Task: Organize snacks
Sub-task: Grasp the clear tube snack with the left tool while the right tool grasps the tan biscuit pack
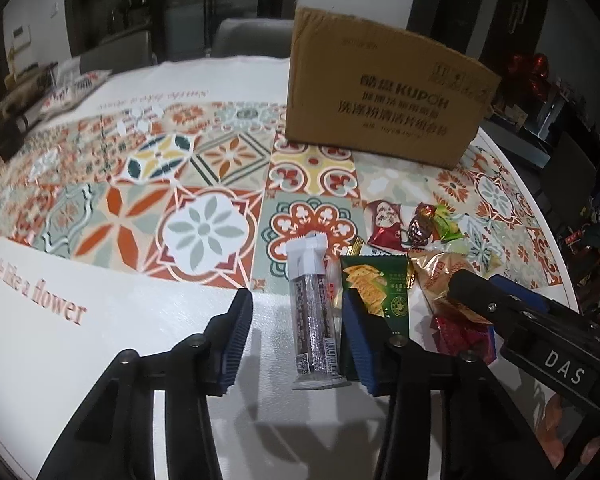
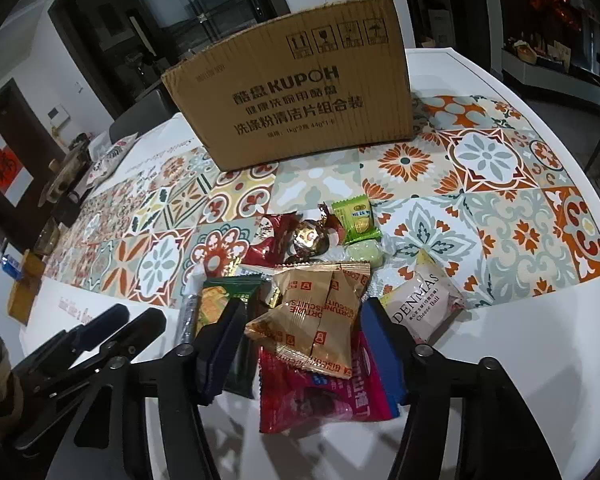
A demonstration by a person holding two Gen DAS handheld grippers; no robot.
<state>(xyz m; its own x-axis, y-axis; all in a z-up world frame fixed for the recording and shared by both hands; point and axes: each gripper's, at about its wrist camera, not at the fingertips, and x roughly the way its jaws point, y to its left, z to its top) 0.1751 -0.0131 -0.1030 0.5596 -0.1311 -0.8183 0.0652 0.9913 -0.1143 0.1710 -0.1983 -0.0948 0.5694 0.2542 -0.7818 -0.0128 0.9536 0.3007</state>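
Left gripper jaws part-open around a clear snack tube, untouched; right gripper jaws part-open astride gold biscuit packets — cardboard box at twelve o'clock on the surface.

Box: I see a brown cardboard box upright at the table's far side.
Snacks: a clear stick pack lies flat beside a green cracker packet; gold biscuit packets top a red packet.

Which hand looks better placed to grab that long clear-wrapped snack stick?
Left. The left gripper already straddles the clear-wrapped snack stick, pads not yet touching. The right gripper sits around the gold biscuit packets.
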